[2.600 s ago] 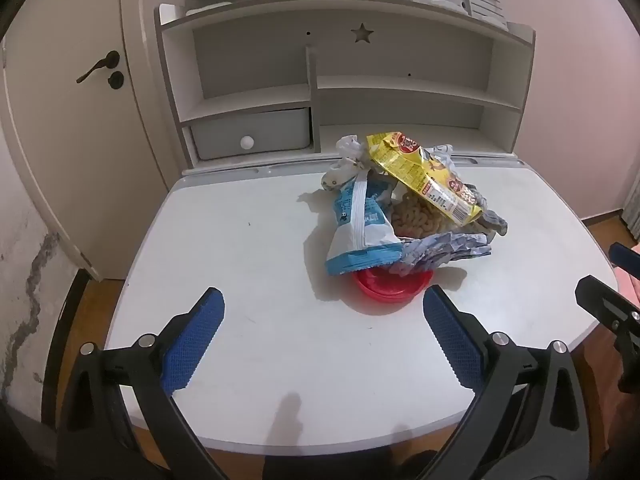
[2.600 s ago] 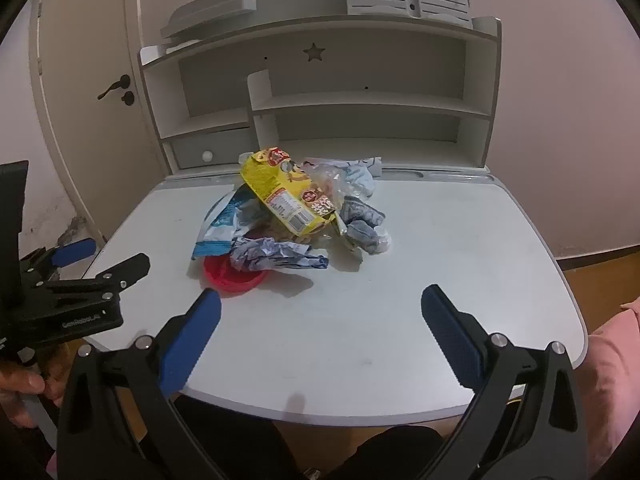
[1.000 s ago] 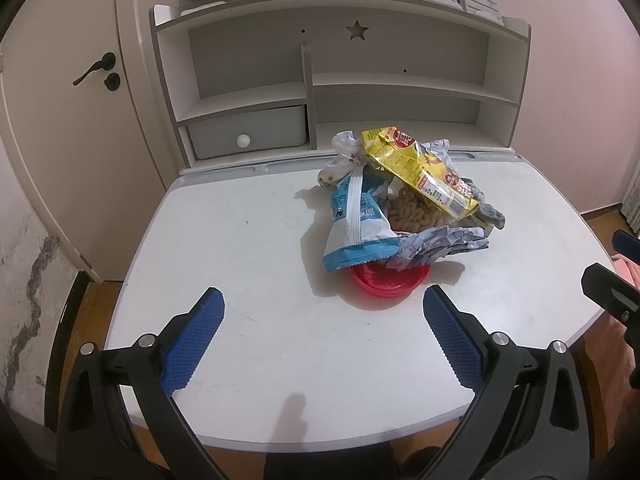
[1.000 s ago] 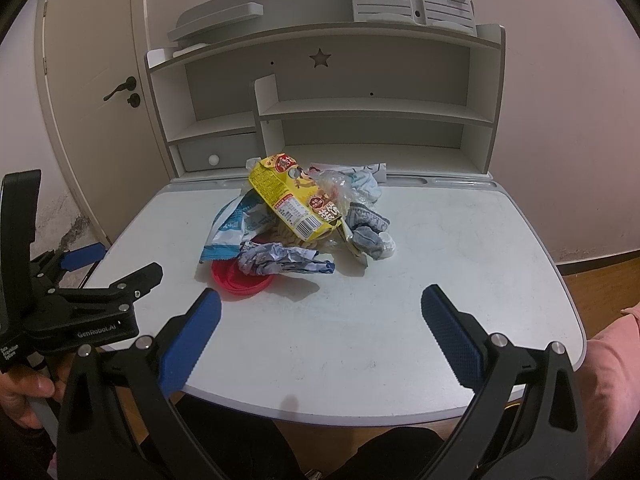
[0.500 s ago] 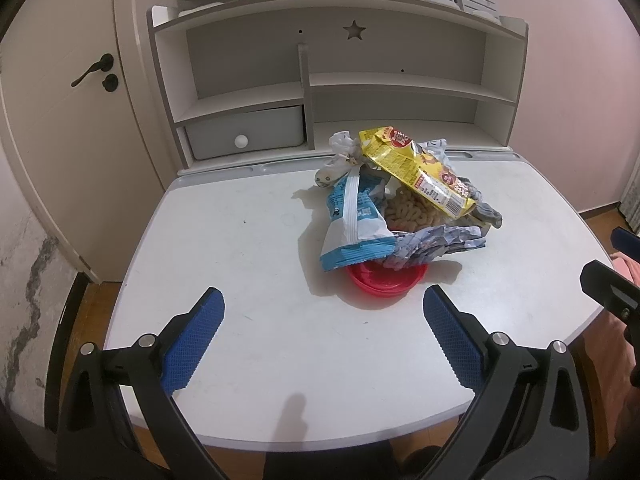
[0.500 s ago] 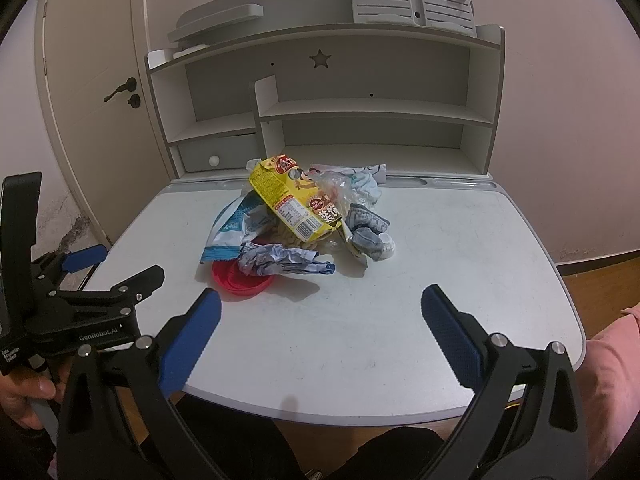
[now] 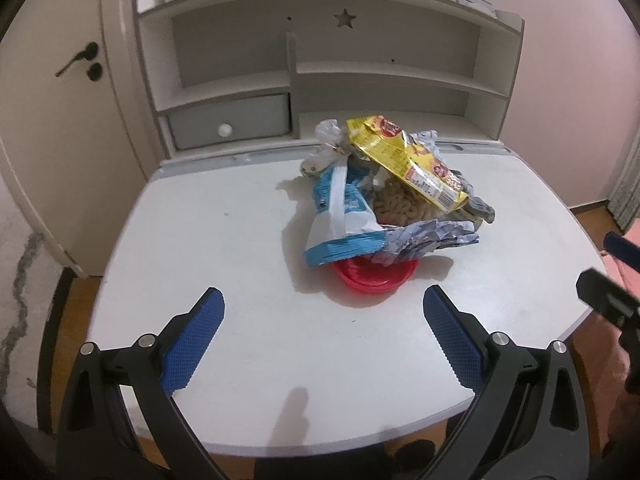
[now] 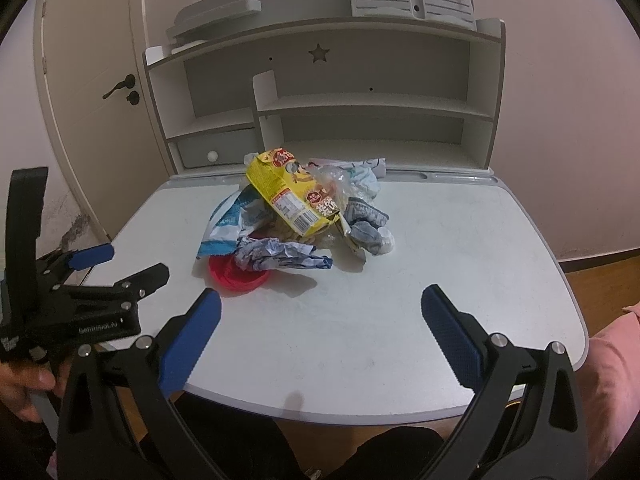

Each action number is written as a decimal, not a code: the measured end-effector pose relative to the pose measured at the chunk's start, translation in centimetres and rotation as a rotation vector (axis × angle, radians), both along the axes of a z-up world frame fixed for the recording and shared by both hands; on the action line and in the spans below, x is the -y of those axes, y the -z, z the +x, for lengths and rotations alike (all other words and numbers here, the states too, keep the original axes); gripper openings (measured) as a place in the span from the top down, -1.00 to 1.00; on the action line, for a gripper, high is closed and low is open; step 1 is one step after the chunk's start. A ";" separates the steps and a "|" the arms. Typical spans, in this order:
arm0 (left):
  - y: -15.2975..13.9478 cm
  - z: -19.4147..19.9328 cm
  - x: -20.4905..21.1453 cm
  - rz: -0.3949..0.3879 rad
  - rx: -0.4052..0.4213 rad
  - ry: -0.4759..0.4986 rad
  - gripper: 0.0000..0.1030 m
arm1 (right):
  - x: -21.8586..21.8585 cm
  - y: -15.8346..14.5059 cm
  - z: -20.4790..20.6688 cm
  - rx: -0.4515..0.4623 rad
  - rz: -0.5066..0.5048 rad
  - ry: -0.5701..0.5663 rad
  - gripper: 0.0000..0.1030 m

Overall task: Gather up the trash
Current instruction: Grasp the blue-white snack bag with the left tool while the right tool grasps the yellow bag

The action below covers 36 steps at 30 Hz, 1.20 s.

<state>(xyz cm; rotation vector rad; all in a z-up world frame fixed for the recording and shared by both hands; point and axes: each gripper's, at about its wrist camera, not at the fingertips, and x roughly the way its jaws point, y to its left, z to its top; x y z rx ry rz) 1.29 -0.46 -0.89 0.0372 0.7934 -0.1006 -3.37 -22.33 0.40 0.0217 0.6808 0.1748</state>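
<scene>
Pre-grasp stage, nothing collected yet. Left hand-held gripper (image 7: 322, 320) and right hand-held gripper (image 8: 320, 318) both hover over the near desk (image 7: 208, 248) edge, jaws spread wide, empty. Trash pile (image 7: 394, 200) sits mid-desk toward the back, heaped on a red bowl (image 7: 376, 276).

Yellow snack bag (image 8: 292, 196) lies on top, tilted; long axis runs from back-left down to front-right in the right wrist view. Blue-white wrapper (image 7: 340, 216) points roughly toward the near edge.

Next move likely: reach forward, pinch the top yellow bag first. No bin in view.
</scene>
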 end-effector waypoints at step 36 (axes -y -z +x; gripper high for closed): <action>4.1 15.3 -2.1 -0.083 -0.193 0.152 0.29 | -7.5 4.4 21.6 -0.236 -0.201 -0.352 -0.24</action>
